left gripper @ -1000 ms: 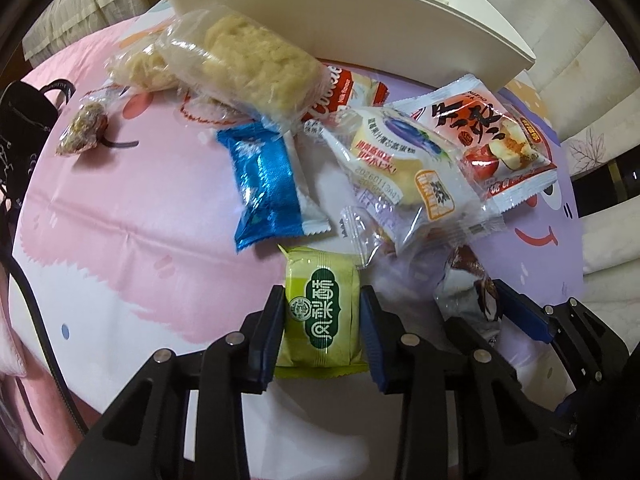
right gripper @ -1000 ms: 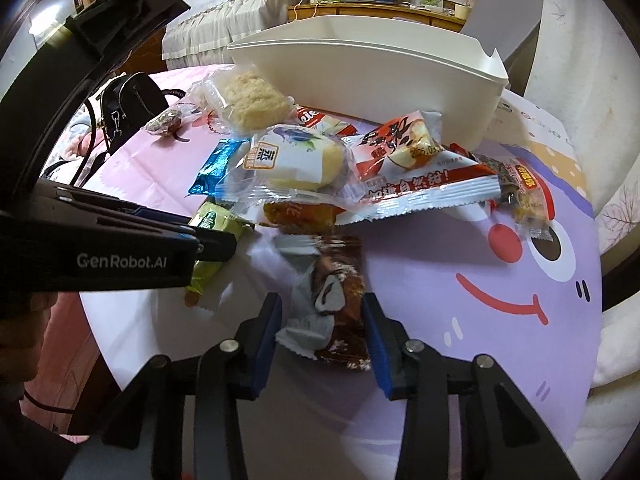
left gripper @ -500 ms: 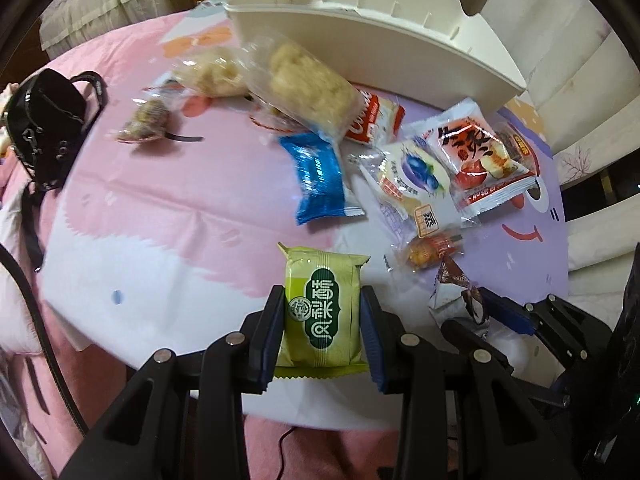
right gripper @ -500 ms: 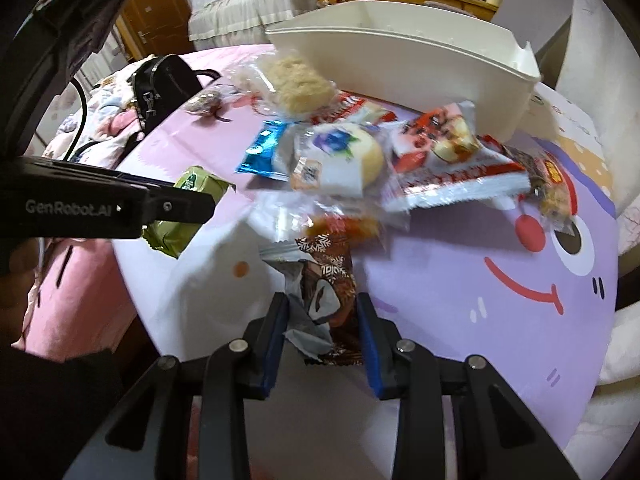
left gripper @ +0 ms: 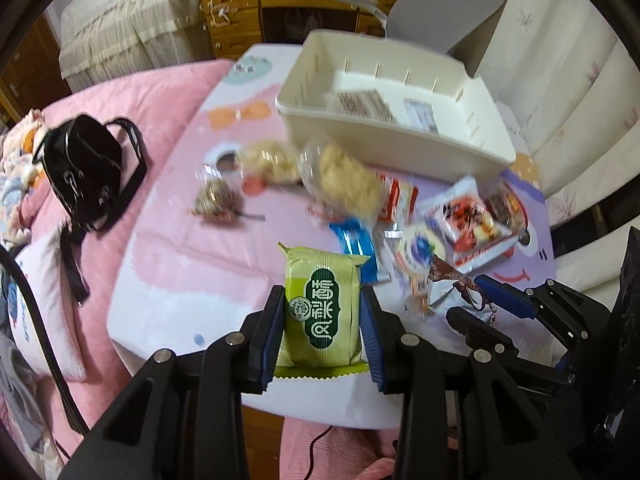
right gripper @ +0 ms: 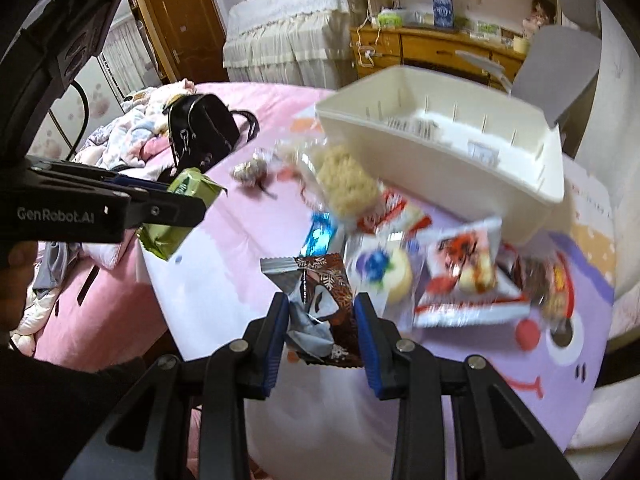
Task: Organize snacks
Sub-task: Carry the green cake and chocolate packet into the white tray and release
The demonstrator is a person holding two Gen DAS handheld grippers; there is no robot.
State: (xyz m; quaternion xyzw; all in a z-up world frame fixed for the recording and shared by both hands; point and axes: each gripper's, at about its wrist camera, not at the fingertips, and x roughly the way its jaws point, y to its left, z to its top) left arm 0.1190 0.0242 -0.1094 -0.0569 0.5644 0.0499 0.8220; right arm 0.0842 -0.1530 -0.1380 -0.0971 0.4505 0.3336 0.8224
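My left gripper (left gripper: 323, 322) is shut on a green pineapple-cake packet (left gripper: 322, 308), held well above the table; it also shows in the right wrist view (right gripper: 180, 210). My right gripper (right gripper: 321, 326) is shut on a brown and silver chocolate packet (right gripper: 322, 308), also lifted; it shows in the left wrist view (left gripper: 450, 288). A white bin (left gripper: 400, 148) stands at the far side of the table, with labels lying inside. Loose snacks lie in front of it: rice crackers (left gripper: 348, 184), a blue packet (left gripper: 358, 246), a red and white packet (right gripper: 468, 276).
The round table (left gripper: 192, 256) has a pink and purple cartoon cover. A black handbag (left gripper: 86, 172) lies on the pink bed at the left. A small dark wrapped snack (left gripper: 218, 202) lies apart on the table's left. A grey chair (left gripper: 444, 8) stands behind the bin.
Both grippers have risen and pulled back from the table with their packets held. The bin's inside has come into view.
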